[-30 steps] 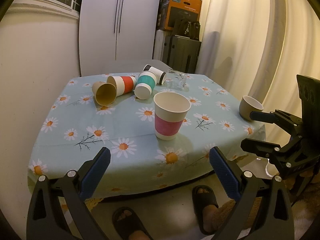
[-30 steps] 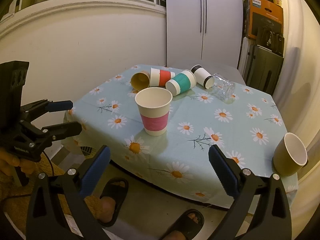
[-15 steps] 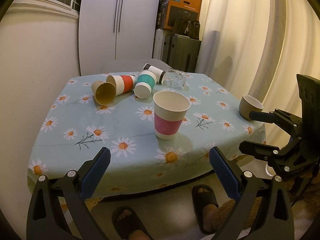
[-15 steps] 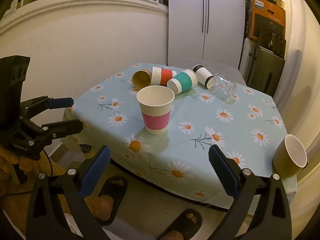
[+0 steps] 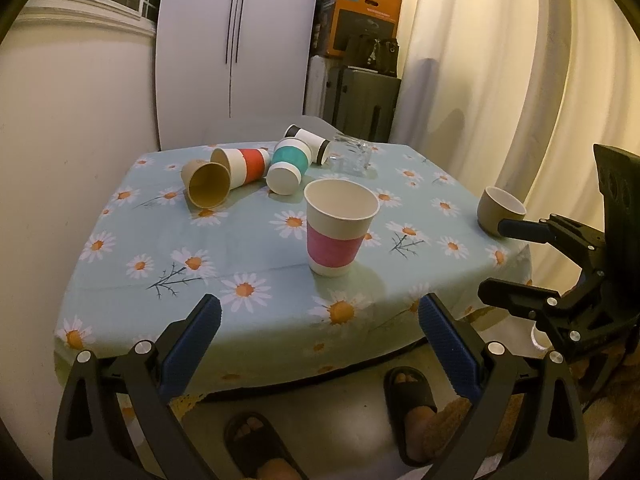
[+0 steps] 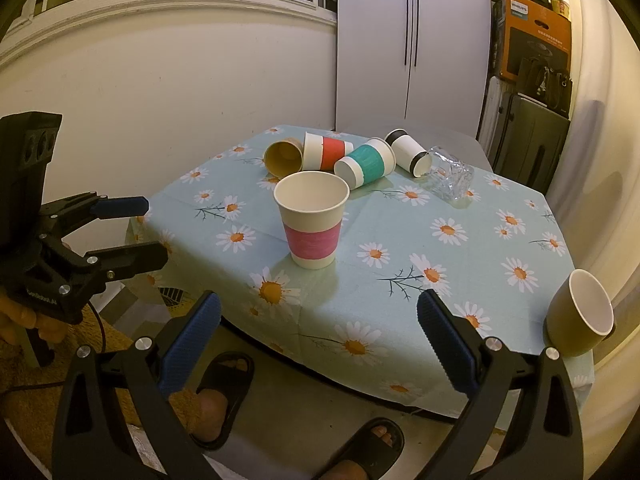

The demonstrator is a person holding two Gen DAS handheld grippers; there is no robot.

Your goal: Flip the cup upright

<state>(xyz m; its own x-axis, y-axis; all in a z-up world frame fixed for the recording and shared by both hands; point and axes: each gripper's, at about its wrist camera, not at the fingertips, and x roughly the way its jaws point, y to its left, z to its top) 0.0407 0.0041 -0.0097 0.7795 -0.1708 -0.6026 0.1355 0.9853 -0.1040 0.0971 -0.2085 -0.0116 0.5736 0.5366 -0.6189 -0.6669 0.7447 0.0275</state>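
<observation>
A pink-banded paper cup stands upright near the table's front edge. Behind it lie several cups on their sides: a tan cup, a red-banded cup, a teal-banded cup, a black-banded cup and a clear glass. My left gripper is open and empty, held off the table's front edge. My right gripper is open and empty too.
An olive mug stands at the table's right edge. The daisy tablecloth covers the table. A white cabinet, boxes and a suitcase stand behind. Sandalled feet are under the front edge.
Both grippers have drifted slightly back and sideways from the table. Nothing on the table has moved.
</observation>
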